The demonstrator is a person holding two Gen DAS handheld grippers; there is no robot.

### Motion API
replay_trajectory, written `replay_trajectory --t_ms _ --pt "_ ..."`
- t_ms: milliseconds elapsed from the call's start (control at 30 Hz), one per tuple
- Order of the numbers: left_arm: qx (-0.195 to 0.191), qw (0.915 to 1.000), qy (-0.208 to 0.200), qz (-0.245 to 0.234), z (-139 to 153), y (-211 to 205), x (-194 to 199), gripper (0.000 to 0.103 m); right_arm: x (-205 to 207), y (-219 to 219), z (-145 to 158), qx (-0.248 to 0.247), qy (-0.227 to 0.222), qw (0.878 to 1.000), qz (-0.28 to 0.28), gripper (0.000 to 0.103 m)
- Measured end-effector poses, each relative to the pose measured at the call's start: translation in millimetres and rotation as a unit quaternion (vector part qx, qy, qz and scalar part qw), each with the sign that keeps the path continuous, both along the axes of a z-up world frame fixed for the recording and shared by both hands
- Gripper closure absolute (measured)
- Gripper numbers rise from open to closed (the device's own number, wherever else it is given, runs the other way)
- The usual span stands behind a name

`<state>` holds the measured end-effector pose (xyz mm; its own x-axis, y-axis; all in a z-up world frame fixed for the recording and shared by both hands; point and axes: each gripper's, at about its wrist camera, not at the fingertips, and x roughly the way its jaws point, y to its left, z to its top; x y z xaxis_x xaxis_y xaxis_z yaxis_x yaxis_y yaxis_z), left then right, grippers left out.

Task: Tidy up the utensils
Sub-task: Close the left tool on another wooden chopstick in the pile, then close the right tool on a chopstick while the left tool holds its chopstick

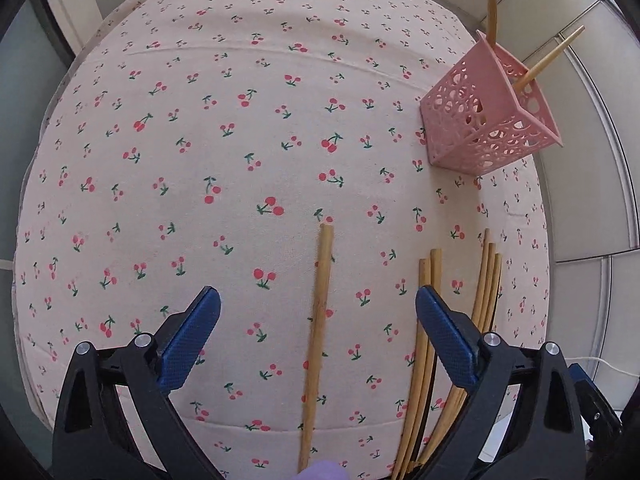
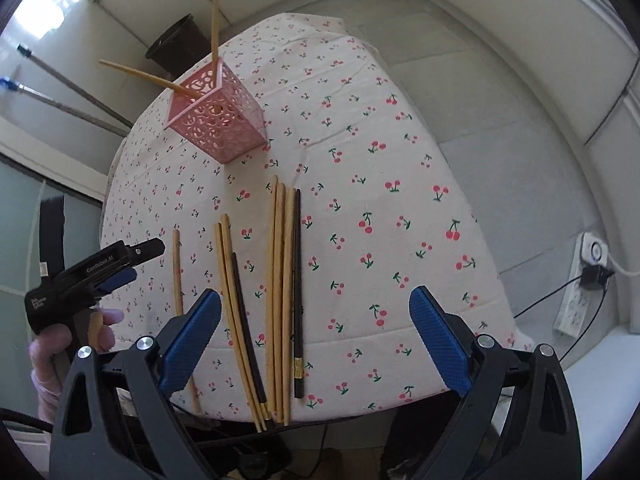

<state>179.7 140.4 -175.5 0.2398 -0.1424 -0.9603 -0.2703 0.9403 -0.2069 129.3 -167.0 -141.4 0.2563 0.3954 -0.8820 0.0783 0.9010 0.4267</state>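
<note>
A pink perforated holder (image 1: 490,118) stands on the cherry-print cloth with two bamboo chopsticks (image 1: 493,0) sticking out; it also shows in the right wrist view (image 2: 218,118). A single bamboo chopstick (image 1: 318,332) lies between the fingers of my open, empty left gripper (image 1: 318,318). Several more chopsticks (image 2: 280,292), bamboo and dark, lie in two bundles on the cloth ahead of my right gripper (image 2: 316,320), which is open and empty above the table's near edge. The left gripper (image 2: 136,256) shows at the left of the right wrist view.
The round table (image 2: 400,220) is covered by the cherry-print cloth. A dark pot (image 2: 182,44) stands on the floor behind it. A white power strip (image 2: 580,284) with a plug and cable lies on the floor to the right.
</note>
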Motion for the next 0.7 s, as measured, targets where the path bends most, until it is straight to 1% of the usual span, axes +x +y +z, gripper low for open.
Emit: replay_trajectory --t_ms 100,133,167,200,233,267,300,367,400,433,500,533,567,633,700 --pt "0.02 0.9997 0.004 -0.014 -9.3 -10.1 10.8 0.029 2.4 -7.8 -6.2 0.001 0.01 1.0 -0.021 0.011" --pt "0.026 0.9995 0.009 -0.018 -13.6 -11.9 13.7 0.04 3.3 -9.5 -7.9 -0.004 0.012 1.0 -0.027 0.011" --pt "0.029 0.9992 0.016 -0.022 -19.0 -14.4 15.6 0.048 3.8 -10.4 -9.5 -0.007 0.014 0.999 -0.031 0.011" --pt "0.028 0.999 0.027 -0.024 -25.5 -16.1 16.9 0.051 5.1 -12.2 -11.5 -0.007 0.016 0.999 -0.034 0.011" --pt "0.036 0.9988 0.021 -0.025 -25.9 -17.5 16.6 0.052 6.2 -13.6 -13.7 -0.006 0.02 0.999 -0.038 0.011" --pt "0.042 0.9986 0.018 -0.027 -25.6 -19.4 16.6 0.057 8.2 -16.2 -15.9 -0.004 0.023 0.999 -0.04 0.011" --pt "0.049 0.9981 0.019 -0.03 -26.8 -21.7 16.7 0.058 9.5 -17.0 -17.9 -0.003 0.026 0.999 -0.042 0.011" --pt "0.077 0.9962 0.017 -0.038 -29.1 -27.8 15.9 0.07 12.7 -16.6 -21.7 -0.005 0.031 0.999 -0.044 0.011" --pt "0.092 0.9948 0.014 -0.043 -30.2 -30.7 14.4 0.072 14.6 -16.0 -23.6 -0.007 0.032 0.998 -0.044 0.011" --pt "0.1 0.9938 0.011 -0.047 -30.8 -32.4 13.4 0.076 16.6 -14.8 -25.1 -0.008 0.032 0.999 -0.044 0.011" --pt "0.101 0.9934 0.005 -0.055 -31.8 -35.9 12.2 0.086 21.1 -12.9 -27.8 -0.013 0.027 0.998 -0.047 0.011" --pt "0.1 0.9932 0.004 -0.059 -32.2 -38.0 12.3 0.093 24.5 -10.6 -29.1 -0.017 0.026 0.998 -0.047 0.011" --pt "0.101 0.993 0.003 -0.061 -32.0 -41.3 12.6 0.096 28.7 -8.0 -30.5 -0.019 0.023 0.999 -0.044 0.011" --pt "0.095 0.9933 -0.001 -0.065 -32.9 -43.1 12.0 0.096 36.6 -3.0 -33.0 -0.027 0.015 0.999 -0.042 0.011" --pt "0.078 0.9948 -0.004 -0.066 -31.9 -41.1 10.9 0.096 44.8 2.6 -37.2 -0.038 0.013 0.998 -0.041 0.011"
